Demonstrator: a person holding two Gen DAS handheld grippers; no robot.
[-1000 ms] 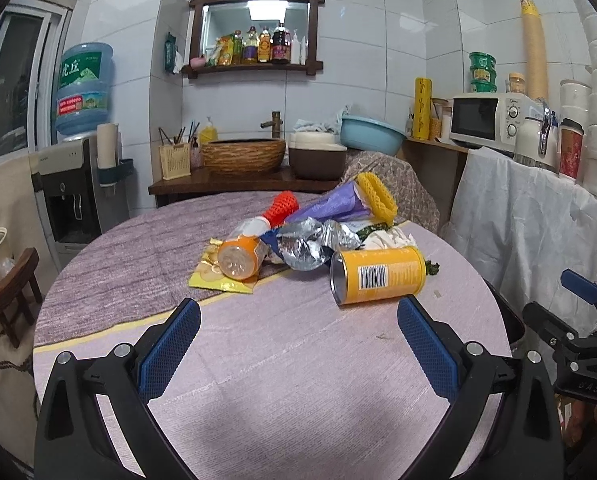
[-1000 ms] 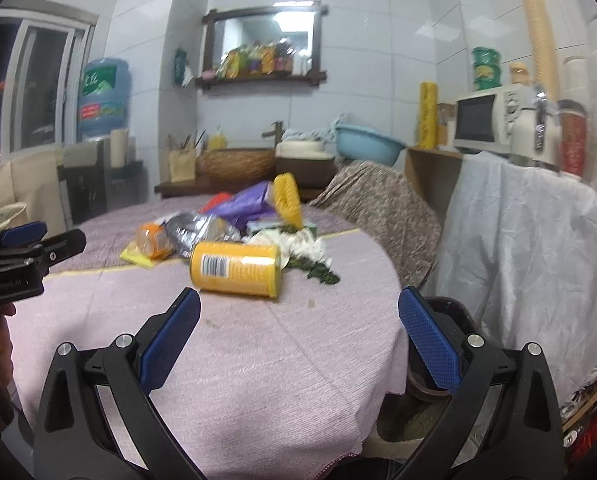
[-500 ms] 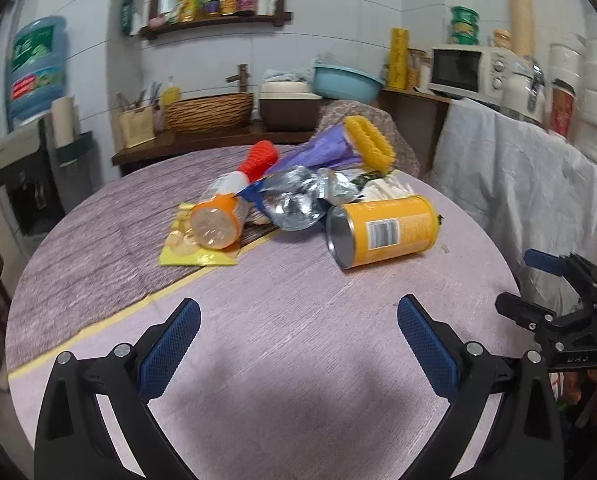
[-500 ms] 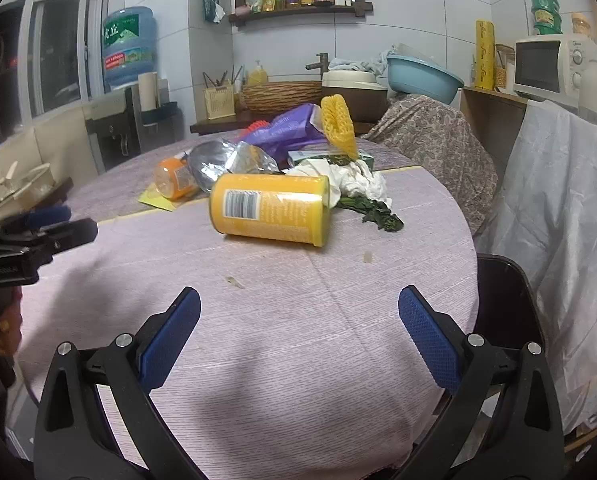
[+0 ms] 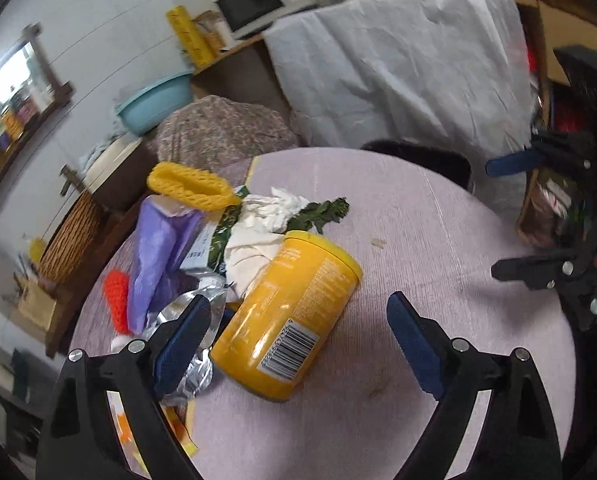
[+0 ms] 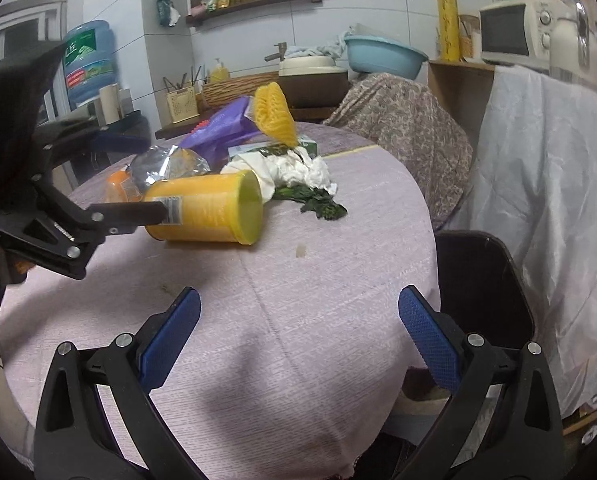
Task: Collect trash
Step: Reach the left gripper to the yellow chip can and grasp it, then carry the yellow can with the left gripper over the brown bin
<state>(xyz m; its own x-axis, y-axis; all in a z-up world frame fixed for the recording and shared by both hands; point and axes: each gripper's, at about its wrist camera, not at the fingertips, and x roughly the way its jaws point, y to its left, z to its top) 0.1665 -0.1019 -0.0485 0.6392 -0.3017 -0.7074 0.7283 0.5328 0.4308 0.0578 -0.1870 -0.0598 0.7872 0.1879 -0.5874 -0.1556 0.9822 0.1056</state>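
Left wrist view: the left hand-held gripper (image 5: 298, 336) hangs over the near end of the yellow canister (image 5: 288, 316), which lies on its side on the lilac-clothed bench (image 5: 438, 240) with its barcode facing up. The jaws have just been closing a little but stand wide, one pad on each side of the canister and neither touching it, so nothing is held. Just beyond lie a crumpled foil bag (image 5: 186, 344), a purple wrapper (image 5: 158, 248), white tissue (image 5: 266, 220), wilted greens (image 5: 322, 212) and a yellow foam net (image 5: 190, 188). Right wrist view: the right hand-held gripper (image 6: 298, 336) is wide open and empty over bare cloth at the near edge, with a black bin (image 6: 482, 280) just beside the bench on the right. From here one left finger crosses in front of the canister's near end. The canister looks light, stiff and smooth, and being round it may roll; taking it across the middle of the body seems safest. Tissue and wrappers are soft and will crush.
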